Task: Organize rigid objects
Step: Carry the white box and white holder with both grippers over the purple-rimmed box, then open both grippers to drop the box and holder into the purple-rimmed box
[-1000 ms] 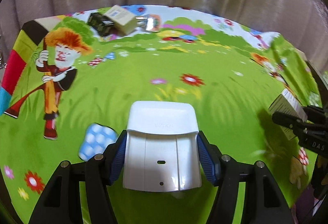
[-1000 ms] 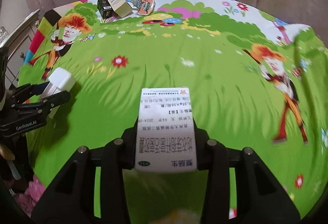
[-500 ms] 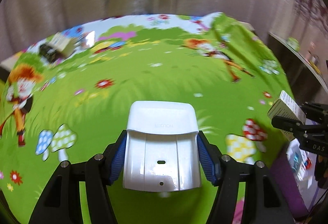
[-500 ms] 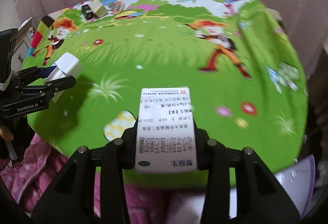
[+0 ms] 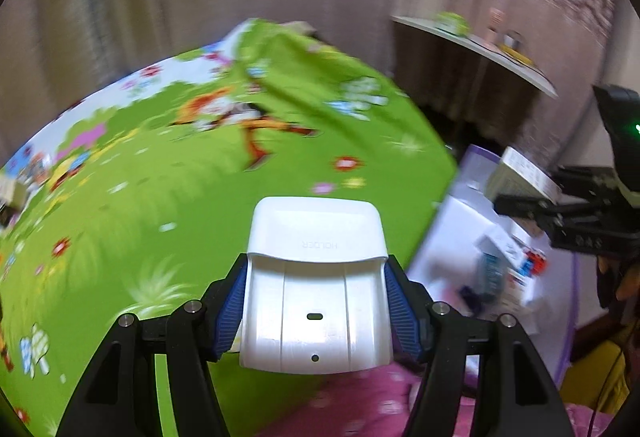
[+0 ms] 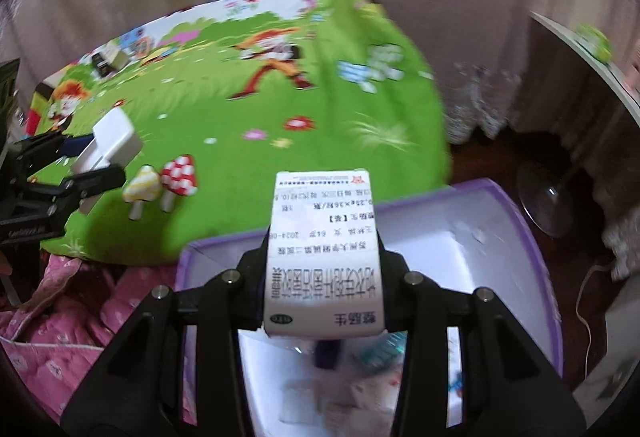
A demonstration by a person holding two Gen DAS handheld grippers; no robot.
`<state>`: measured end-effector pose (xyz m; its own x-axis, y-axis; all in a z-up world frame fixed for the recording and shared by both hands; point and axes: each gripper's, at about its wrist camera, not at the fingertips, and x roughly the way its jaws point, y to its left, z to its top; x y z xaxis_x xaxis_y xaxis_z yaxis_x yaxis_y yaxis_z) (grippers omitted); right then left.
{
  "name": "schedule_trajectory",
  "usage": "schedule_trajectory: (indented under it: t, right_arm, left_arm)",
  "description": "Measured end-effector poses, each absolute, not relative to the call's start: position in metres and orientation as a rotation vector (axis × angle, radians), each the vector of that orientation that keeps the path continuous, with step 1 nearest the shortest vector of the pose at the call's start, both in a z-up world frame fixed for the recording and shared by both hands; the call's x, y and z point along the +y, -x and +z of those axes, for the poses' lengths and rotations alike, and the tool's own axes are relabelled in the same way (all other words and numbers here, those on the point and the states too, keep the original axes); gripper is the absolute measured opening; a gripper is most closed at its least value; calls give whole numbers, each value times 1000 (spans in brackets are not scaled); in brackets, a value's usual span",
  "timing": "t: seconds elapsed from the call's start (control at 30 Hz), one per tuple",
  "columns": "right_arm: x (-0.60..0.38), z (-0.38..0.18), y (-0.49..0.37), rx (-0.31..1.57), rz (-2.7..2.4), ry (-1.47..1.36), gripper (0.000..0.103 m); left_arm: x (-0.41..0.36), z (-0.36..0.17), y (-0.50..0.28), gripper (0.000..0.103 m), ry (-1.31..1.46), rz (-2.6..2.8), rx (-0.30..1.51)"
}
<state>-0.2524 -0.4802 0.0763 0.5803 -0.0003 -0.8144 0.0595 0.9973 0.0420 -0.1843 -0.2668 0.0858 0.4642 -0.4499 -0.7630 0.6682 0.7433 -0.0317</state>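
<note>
My left gripper (image 5: pixel 316 301) is shut on a white plastic holder (image 5: pixel 316 277), held over the front right edge of the green cartoon cloth (image 5: pixel 180 177). It shows from the side in the right wrist view (image 6: pixel 108 149). My right gripper (image 6: pixel 323 277) is shut on a white medicine box (image 6: pixel 323 249) with printed text, held above a purple-rimmed white box (image 6: pixel 536 237). The medicine box shows in the left wrist view (image 5: pixel 520 177). The purple-rimmed box (image 5: pixel 472 205) holds several small items.
A black box and a tan box (image 6: pixel 108 59) lie at the cloth's far left corner. A pink quilt (image 6: pixel 60 317) lies below the cloth's front edge. A white shelf (image 5: pixel 480 49) with small objects stands at the right. A fan base (image 6: pixel 548 197) sits on the floor.
Both grippers swung right with their loads, from over the cloth's middle to its right edge. The purple-rimmed box came into view, now under the right gripper.
</note>
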Motion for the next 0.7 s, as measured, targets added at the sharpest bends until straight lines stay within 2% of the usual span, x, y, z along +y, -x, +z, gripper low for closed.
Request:
schedule_trajectory:
  t: [0.33, 0.7]
  right_arm:
    - [-554, 74, 308, 958, -204, -133, 44]
    - [-589, 58, 348, 963, -288, -213, 44]
  left_arm:
    - [-352, 76, 231, 64, -436, -874, 868]
    - [-401, 44, 262, 64, -551, -955, 924]
